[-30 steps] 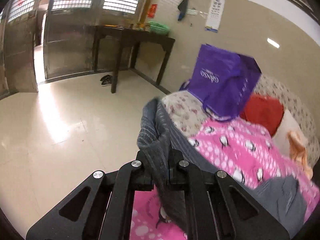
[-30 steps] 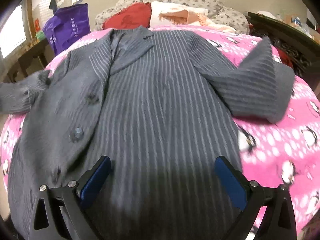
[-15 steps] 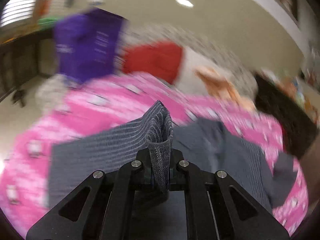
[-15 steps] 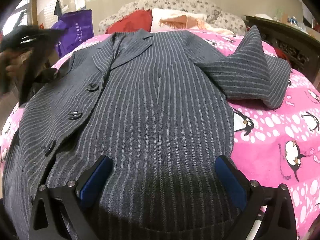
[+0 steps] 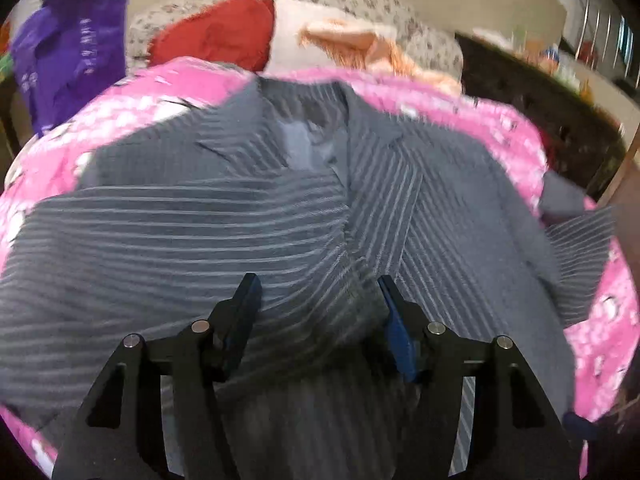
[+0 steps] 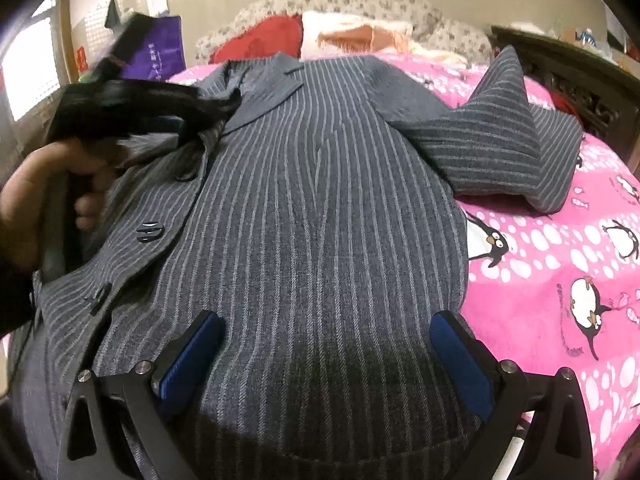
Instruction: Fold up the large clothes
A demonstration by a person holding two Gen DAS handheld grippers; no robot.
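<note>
A grey pinstriped jacket (image 6: 320, 184) lies front up on a pink penguin blanket (image 6: 560, 264). Its left sleeve (image 5: 172, 232) lies folded across the chest, seen in the left wrist view. Its right sleeve (image 6: 516, 152) lies bent at the jacket's right side. My left gripper (image 5: 316, 300) is open just above the folded sleeve, holding nothing; it also shows in the right wrist view (image 6: 208, 116), blurred, in a hand. My right gripper (image 6: 326, 340) is open over the jacket's lower front, holding nothing.
A red pillow (image 5: 216, 36), a white and orange pillow (image 5: 340, 40) and a floral headboard cushion (image 6: 360, 0) lie at the bed's head. A purple bag (image 5: 68, 64) stands at the left. Dark wooden furniture (image 6: 580, 80) stands at the right.
My left gripper carried the left sleeve from beside the bed over the jacket's chest, then opened and let it go. My right gripper stayed open over the lower front.
</note>
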